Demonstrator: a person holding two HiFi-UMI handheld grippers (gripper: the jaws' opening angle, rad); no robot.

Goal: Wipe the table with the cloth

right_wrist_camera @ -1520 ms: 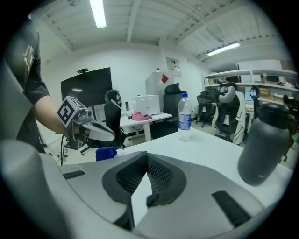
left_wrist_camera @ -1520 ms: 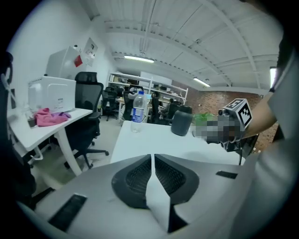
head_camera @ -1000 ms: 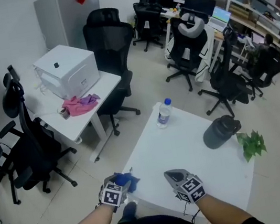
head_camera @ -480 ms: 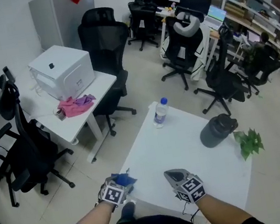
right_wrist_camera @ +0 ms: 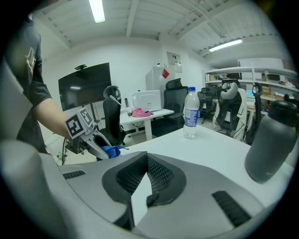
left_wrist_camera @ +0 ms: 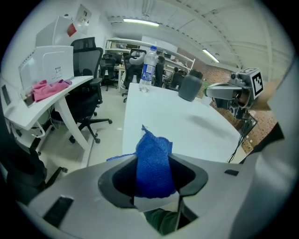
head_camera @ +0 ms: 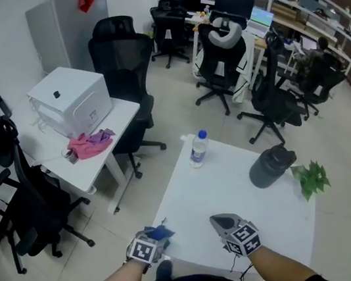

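i am clenching my left gripper (left_wrist_camera: 153, 156) on the blue cloth (left_wrist_camera: 152, 140); its jaws have just been closing, and the cloth is bunching between them and poking out past the tips. i am holding it at the near left corner of the white table (head_camera: 229, 181), angled downward, probably so the wipe can begin at this edge and run toward the far side; whether the cloth is touching the top yet i cannot tell. my right gripper (right_wrist_camera: 145, 156) is hovering over the near edge, jaws pressed together on nothing, likely leaving the path free. a bottle (head_camera: 195, 149) is standing at the far corner, a dark jug (head_camera: 270, 167) and a leafy sprig (head_camera: 313, 180) at the right.
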